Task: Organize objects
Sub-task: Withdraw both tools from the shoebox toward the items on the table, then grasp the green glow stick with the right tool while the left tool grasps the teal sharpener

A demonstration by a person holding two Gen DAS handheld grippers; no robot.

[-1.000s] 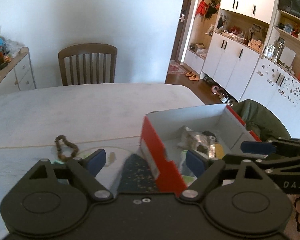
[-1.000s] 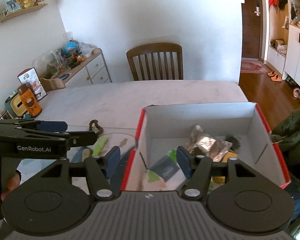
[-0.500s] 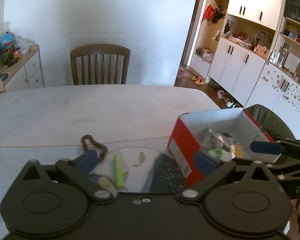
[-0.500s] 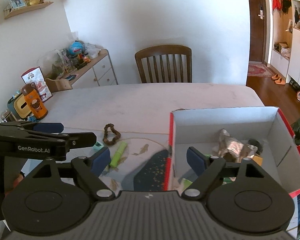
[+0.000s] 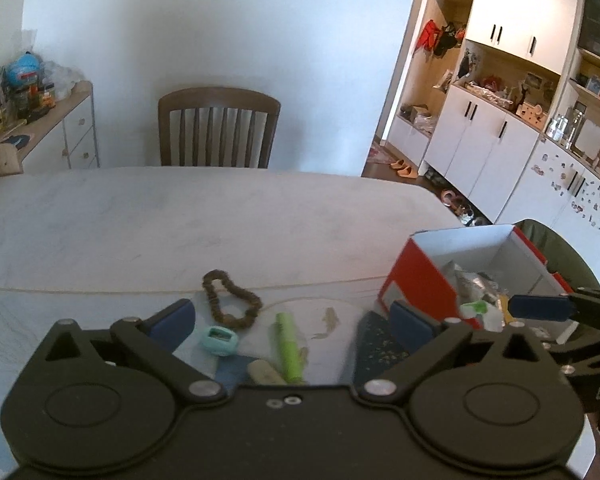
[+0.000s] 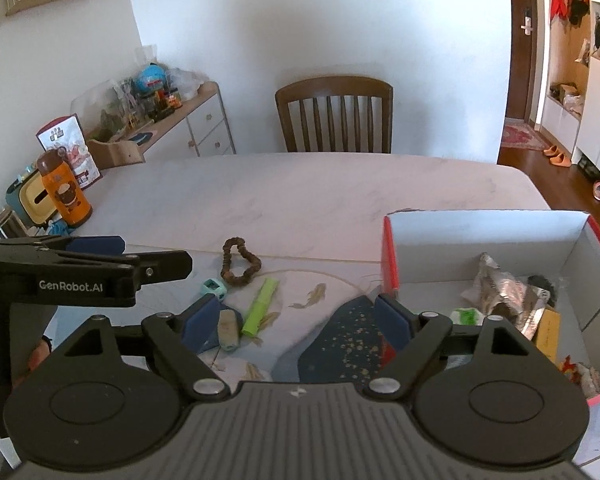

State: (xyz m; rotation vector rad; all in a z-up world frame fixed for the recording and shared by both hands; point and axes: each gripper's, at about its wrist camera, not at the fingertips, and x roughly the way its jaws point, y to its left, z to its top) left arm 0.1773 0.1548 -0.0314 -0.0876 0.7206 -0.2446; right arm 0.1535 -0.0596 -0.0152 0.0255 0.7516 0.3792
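Home dining room, wooden chair point(image 6: 334, 114), table point(image 6: 300, 192), shoe cabinets point(image 5: 480, 148)

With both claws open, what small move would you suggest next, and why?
Probably lower the left claw onto the green marker: it lies between the open pads, still outside the red box with the bracelet.

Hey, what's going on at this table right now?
A person is tidying small items into a red-and-white box with a handheld gripper in each hand. Both the left gripper and the right gripper are open and hold nothing. Left on the table are a bead bracelet, a green highlighter, a teal sharpener and an eraser.
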